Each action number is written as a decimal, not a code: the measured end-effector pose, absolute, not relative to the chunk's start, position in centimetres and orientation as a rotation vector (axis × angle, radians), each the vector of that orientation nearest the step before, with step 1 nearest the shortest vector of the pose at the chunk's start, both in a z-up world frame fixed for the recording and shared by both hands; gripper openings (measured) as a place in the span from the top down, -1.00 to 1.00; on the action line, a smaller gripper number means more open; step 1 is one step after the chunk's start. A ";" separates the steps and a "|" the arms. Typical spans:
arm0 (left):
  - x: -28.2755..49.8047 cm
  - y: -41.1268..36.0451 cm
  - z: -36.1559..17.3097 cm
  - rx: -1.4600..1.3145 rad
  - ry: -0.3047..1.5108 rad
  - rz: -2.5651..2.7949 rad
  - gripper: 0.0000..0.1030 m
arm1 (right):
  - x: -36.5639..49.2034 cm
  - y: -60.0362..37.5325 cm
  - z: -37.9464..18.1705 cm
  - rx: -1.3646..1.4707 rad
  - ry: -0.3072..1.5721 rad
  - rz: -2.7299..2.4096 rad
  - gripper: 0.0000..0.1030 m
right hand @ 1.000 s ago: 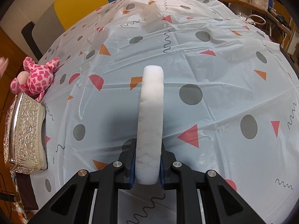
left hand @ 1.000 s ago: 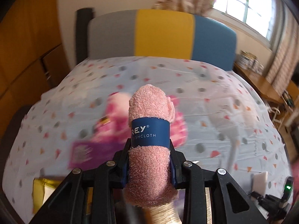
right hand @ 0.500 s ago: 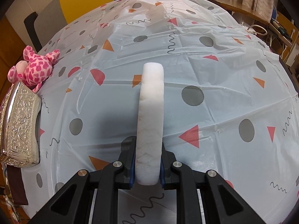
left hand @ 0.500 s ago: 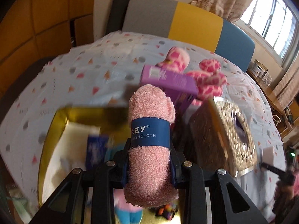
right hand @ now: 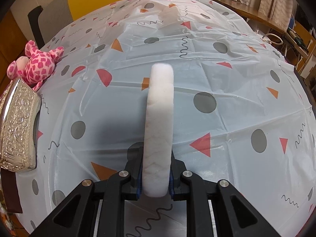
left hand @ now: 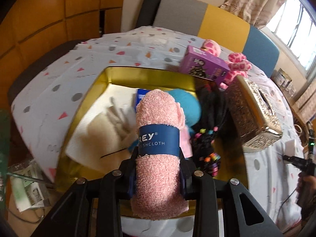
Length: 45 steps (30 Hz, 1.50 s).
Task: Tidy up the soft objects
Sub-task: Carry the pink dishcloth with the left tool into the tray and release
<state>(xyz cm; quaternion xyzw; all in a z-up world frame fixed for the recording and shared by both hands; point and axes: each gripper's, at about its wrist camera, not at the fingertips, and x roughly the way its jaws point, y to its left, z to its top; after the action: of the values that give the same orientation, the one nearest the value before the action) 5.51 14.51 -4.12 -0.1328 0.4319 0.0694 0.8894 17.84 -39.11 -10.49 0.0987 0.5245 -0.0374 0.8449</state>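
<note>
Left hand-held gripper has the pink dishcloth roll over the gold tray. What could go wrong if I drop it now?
1. The gold metal tray is crowded: the rolled pink dishcloth could land on the teal yarn ball or the black beaded braids and roll out.
2. The white foam sponge in the right hand-held gripper hangs over bare tablecloth; releasing there misses the tray.

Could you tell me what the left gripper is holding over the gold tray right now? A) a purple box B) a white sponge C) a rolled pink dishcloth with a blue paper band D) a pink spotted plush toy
C: in the left wrist view the left gripper is clamped on the rolled pink dishcloth with its blue band, above the gold tray; the white sponge sits in the right gripper.
</note>
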 end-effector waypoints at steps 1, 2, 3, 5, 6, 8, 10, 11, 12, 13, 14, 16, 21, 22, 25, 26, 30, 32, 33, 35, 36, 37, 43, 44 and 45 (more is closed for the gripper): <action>5.1 14.7 -4.2 -0.267 0.893 0.157 0.35 | 17.8 -39.0 -10.5 0.203 1.106 -0.081 0.65; 5.0 15.0 -4.2 -0.260 0.888 0.171 0.35 | 17.8 -39.0 -10.4 0.198 1.106 -0.084 0.65; 4.7 15.2 -4.2 -0.256 0.882 0.185 0.34 | 17.8 -38.9 -10.4 0.191 1.106 -0.087 0.65; 4.3 15.6 -4.2 -0.246 0.868 0.213 0.34 | 17.8 -38.7 -10.5 0.174 1.109 -0.092 0.66; 4.1 15.8 -4.1 -0.239 0.861 0.222 0.34 | 17.7 -38.7 -10.5 0.170 1.109 -0.095 0.67; 3.9 16.0 -4.0 -0.222 0.845 0.236 0.34 | 17.8 -38.6 -10.4 0.169 1.108 -0.104 0.67; 3.7 16.3 -3.9 -0.212 0.834 0.243 0.34 | 17.8 -38.4 -10.4 0.163 1.103 -0.110 0.67; 3.6 16.3 -3.8 -0.207 0.828 0.246 0.34 | 17.7 -38.4 -10.4 0.161 1.100 -0.110 0.67; 3.6 16.4 -3.8 -0.201 0.824 0.247 0.34 | 17.7 -38.4 -10.4 0.164 1.098 -0.107 0.67; 3.5 16.4 -3.8 -0.193 0.822 0.249 0.34 | 17.7 -38.7 -10.4 0.181 1.095 -0.099 0.67; 3.5 16.4 -3.8 -0.191 0.820 0.249 0.34 | 17.7 -39.0 -10.4 0.199 1.093 -0.092 0.67; 3.4 16.5 -3.9 -0.194 0.818 0.248 0.34 | 17.6 -39.3 -10.4 0.223 1.087 -0.084 0.67; 3.4 16.6 -4.0 -0.189 0.816 0.250 0.33 | 17.4 -38.7 -10.4 0.189 1.074 -0.109 0.66; 3.4 16.6 -4.1 -0.187 0.817 0.249 0.33 | 17.4 -38.6 -10.4 0.188 1.071 -0.112 0.66; 3.4 16.7 -4.4 -0.186 0.821 0.246 0.33 | 17.3 -38.4 -10.4 0.173 1.064 -0.120 0.67; 3.4 16.7 -4.6 -0.187 0.824 0.247 0.33 | 17.3 -38.2 -10.4 0.164 1.062 -0.123 0.67; 3.7 17.0 -5.3 -0.198 0.843 0.241 0.33 | 17.2 -37.6 -10.5 0.115 1.052 -0.139 0.67; 4.0 17.1 -5.7 -0.204 0.857 0.236 0.33 | 17.2 -37.3 -10.5 0.090 1.047 -0.149 0.67; 4.1 17.2 -6.0 -0.214 0.865 0.232 0.33 | 17.1 -37.2 -10.5 0.080 1.045 -0.152 0.67; 4.3 17.5 -6.5 -0.243 0.884 0.223 0.33 | 17.1 -36.9 -10.5 0.050 1.039 -0.161 0.67; 4.4 17.8 -6.8 -0.268 0.896 0.219 0.33 | 17.1 -36.8 -10.5 0.039 1.037 -0.165 0.67; 4.5 18.1 -7.1 -0.290 0.904 0.216 0.33 | 17.0 -36.6 -10.5 0.027 1.034 -0.169 0.67; 5.1 19.6 -7.5 -0.331 0.913 0.209 0.30 | 17.1 -36.4 -10.6 0.008 1.030 -0.174 0.67; 5.4 19.6 -7.5 -0.310 0.912 0.210 0.30 | 17.1 -36.4 -10.6 0.006 1.030 -0.175 0.67; 5.6 19.4 -7.5 -0.292 0.911 0.213 0.30 | 17.1 -36.4 -10.6 0.004 1.030 -0.175 0.67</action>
<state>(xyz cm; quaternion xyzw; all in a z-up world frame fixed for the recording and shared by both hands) 5.63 19.44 -7.52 -0.1402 0.4373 0.1021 0.8824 17.09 -36.39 -10.56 0.0020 0.4919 -0.0837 0.8666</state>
